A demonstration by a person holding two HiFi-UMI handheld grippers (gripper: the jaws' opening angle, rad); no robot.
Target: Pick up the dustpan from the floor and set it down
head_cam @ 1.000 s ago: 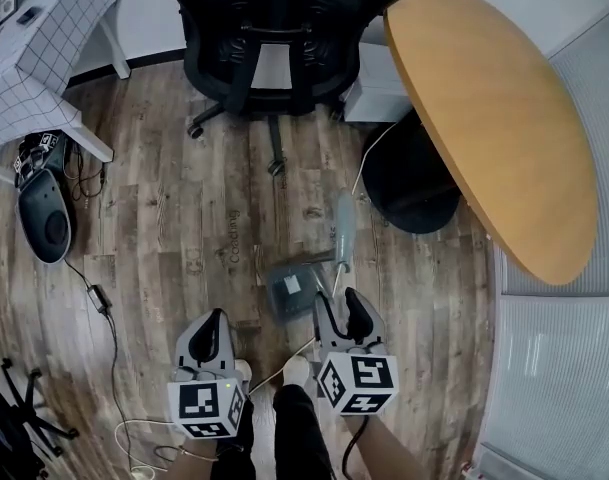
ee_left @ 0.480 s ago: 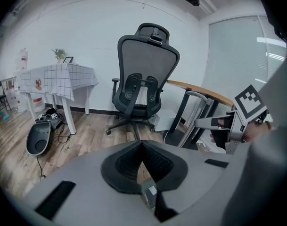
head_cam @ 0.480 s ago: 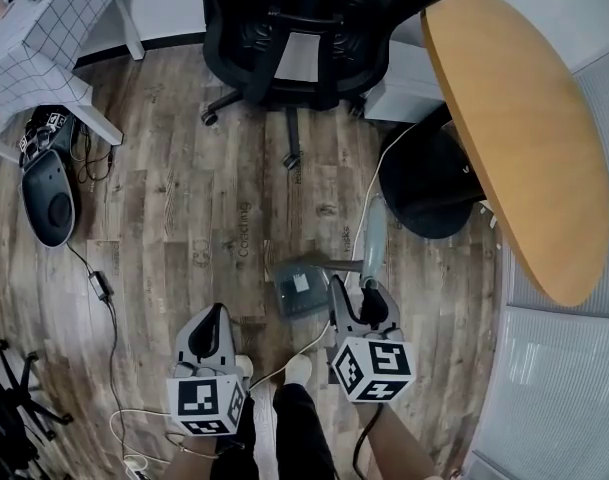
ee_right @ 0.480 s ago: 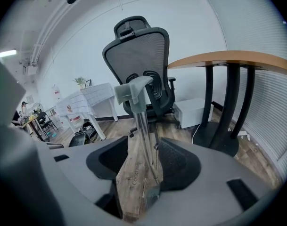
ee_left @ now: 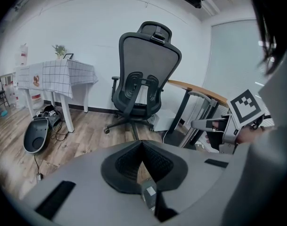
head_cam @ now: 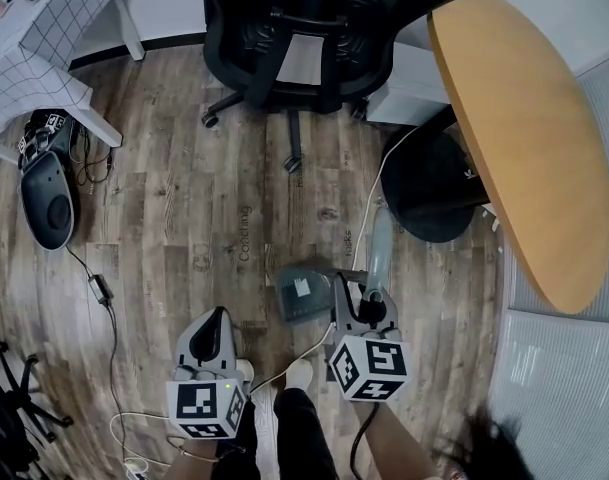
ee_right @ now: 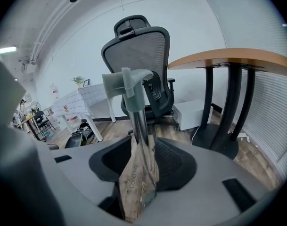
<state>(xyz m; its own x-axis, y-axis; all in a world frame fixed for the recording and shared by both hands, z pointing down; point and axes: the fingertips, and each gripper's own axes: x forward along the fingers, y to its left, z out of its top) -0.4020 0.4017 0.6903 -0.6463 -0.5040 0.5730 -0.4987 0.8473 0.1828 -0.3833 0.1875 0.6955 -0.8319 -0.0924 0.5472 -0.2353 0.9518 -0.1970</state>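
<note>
- On the wooden floor (head_cam: 184, 218), just ahead of the person's feet, sits the dustpan (head_cam: 300, 290). Its grey pan lies flat with a small white label on top.
- Its long handle (head_cam: 380, 243) rises from the right side of the pan. In the head view it runs up and away from the person, toward the black base (head_cam: 434, 193) of the round tabletop (head_cam: 514, 138).
- In the right gripper view the handle (ee_right: 139, 126) stands close to upright, a metal shaft with a pale grey-green grip at the top. The grip leans slightly left.
- The right gripper (head_cam: 356, 293) reaches down around that shaft. Its jaws are closing with the shaft between them — floor boards show beside the shaft, so the pads are not yet pressing on it.
- The left gripper (head_cam: 216, 320) hovers to the left of the pan, apart from it. In its own view the jaws are pressed together at the tips and hold nothing; a slit below the tips shows floor and the labelled pan (ee_left: 149, 190).
- Farther off, a black office chair (head_cam: 284, 28) stands on the floor — the dustpan lies between it and the person.
- A table under a checked cloth (head_cam: 44, 38) is at the far left.
</note>
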